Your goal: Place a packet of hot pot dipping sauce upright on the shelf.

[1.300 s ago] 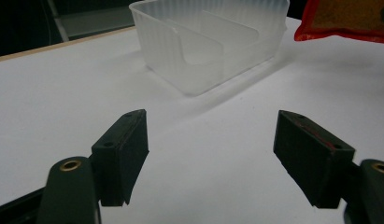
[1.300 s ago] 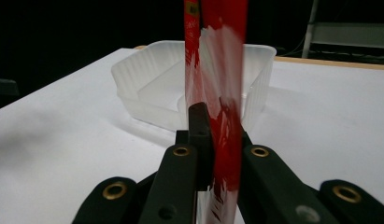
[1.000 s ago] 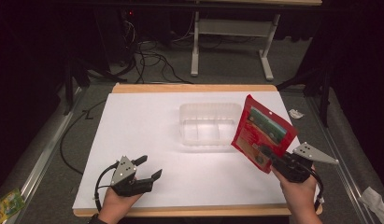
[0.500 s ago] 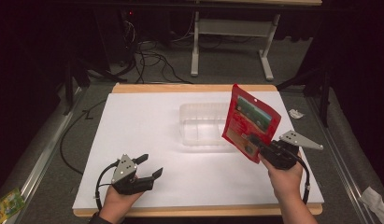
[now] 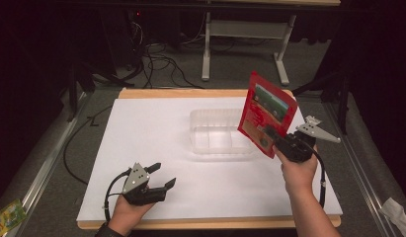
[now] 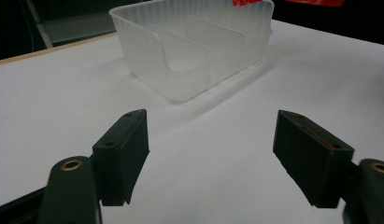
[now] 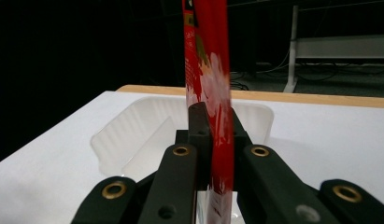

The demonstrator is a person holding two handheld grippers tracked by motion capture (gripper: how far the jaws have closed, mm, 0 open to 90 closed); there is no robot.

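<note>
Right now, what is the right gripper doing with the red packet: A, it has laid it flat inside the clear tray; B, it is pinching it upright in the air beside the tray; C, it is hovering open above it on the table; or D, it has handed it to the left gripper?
B: the right gripper has its jaws shut on the red packet, held upright beside the clear tray.

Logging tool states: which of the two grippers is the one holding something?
The right gripper, clamped on the red packet above the clear tray; the left gripper rests open.
</note>
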